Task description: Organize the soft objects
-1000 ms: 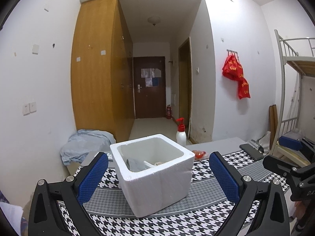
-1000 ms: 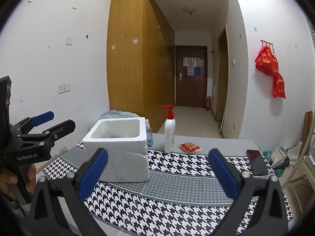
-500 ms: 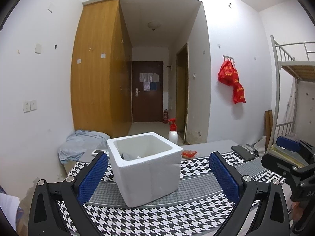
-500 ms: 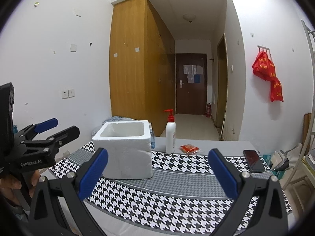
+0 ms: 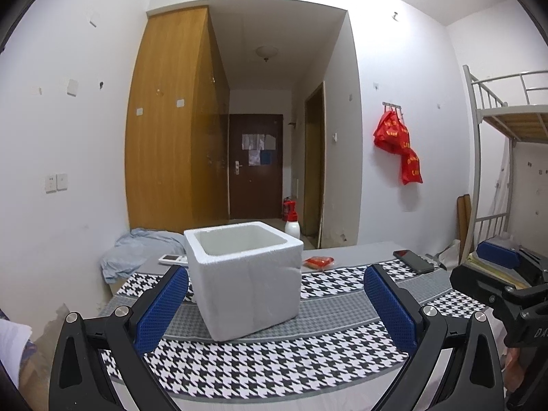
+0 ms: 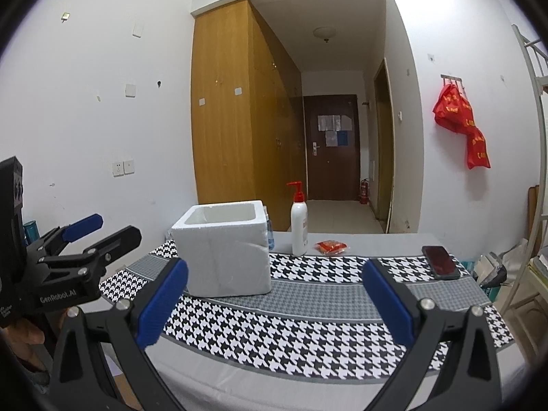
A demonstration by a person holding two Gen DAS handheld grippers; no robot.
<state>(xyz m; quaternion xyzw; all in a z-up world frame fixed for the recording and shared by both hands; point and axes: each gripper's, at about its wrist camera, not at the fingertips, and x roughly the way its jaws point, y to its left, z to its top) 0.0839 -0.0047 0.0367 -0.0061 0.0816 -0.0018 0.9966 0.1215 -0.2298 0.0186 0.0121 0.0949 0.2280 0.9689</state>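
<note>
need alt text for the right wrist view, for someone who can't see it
An open right gripper points over a houndstooth cloth toward a white foam box, a pump bottle, a red packet and a phone. The left gripper, also open, hovers at far left.

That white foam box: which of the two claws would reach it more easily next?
Probably the left gripper: the foam box sits straight ahead between its open fingers. The right gripper, also open, has it off to its left.
</note>
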